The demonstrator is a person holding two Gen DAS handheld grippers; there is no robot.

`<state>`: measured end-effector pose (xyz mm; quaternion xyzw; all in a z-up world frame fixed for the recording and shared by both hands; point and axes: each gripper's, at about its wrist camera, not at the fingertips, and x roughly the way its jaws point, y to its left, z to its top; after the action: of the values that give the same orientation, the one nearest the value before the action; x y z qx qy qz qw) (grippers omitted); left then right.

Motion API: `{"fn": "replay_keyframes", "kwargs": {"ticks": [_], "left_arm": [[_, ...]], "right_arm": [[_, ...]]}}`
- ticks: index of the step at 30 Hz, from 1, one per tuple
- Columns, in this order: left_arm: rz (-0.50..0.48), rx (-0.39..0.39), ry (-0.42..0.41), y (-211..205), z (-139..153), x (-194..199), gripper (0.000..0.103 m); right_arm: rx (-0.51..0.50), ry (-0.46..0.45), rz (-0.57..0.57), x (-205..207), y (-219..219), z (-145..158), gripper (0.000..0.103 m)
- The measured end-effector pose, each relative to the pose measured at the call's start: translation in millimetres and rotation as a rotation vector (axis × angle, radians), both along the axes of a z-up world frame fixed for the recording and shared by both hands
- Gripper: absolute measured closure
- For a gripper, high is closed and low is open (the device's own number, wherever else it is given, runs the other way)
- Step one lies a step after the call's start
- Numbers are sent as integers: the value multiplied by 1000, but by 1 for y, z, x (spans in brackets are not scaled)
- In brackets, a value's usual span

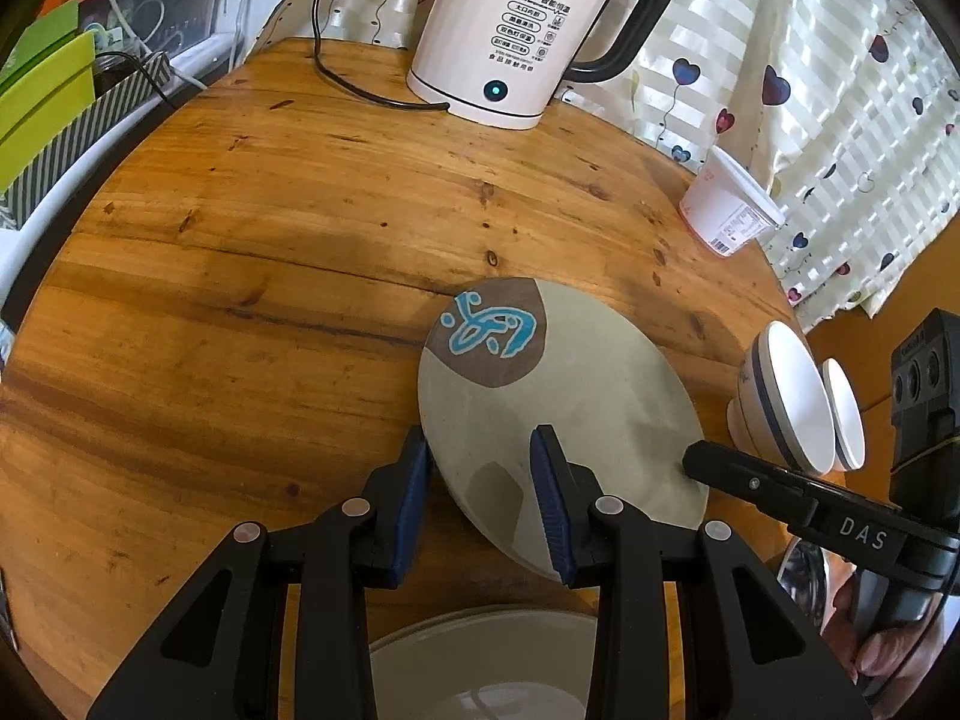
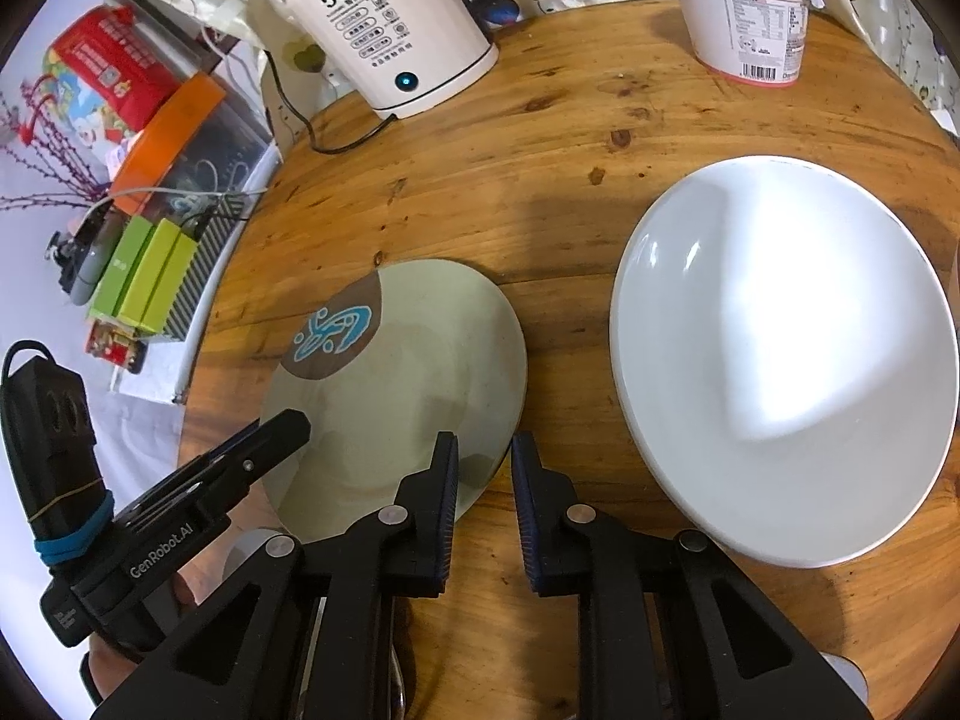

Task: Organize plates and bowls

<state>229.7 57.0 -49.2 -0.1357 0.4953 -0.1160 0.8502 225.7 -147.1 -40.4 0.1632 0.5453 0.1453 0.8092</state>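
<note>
- Where the tabletop (image 1: 252,276) curves toward its near edge, the grey plate (image 1: 558,396) lies flat, its rim between both sets of jaws.
- Left gripper (image 1: 480,498): jaws straddle the plate's near rim, parted; contact unclear.
- Right gripper (image 2: 485,510): jaws narrow, straddling the plate's right rim; I cannot tell if they pinch it.
- White bowl (image 2: 780,360) sits beside the plate, toward the right edge.
- Kettle (image 2: 390,30) stands at the far edge.

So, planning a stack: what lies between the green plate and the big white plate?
Bare tabletop between green plate and white plate, right wrist view; right claw finger at near end.
</note>
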Motion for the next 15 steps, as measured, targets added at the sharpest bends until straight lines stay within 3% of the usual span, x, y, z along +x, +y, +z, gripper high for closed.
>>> {"fn": "replay_keyframes", "kwargs": {"ticks": [15], "left_arm": [[29, 11, -70, 7, 23, -32, 68]], "right_arm": [[9, -74, 39, -19, 8, 21, 85]]}}
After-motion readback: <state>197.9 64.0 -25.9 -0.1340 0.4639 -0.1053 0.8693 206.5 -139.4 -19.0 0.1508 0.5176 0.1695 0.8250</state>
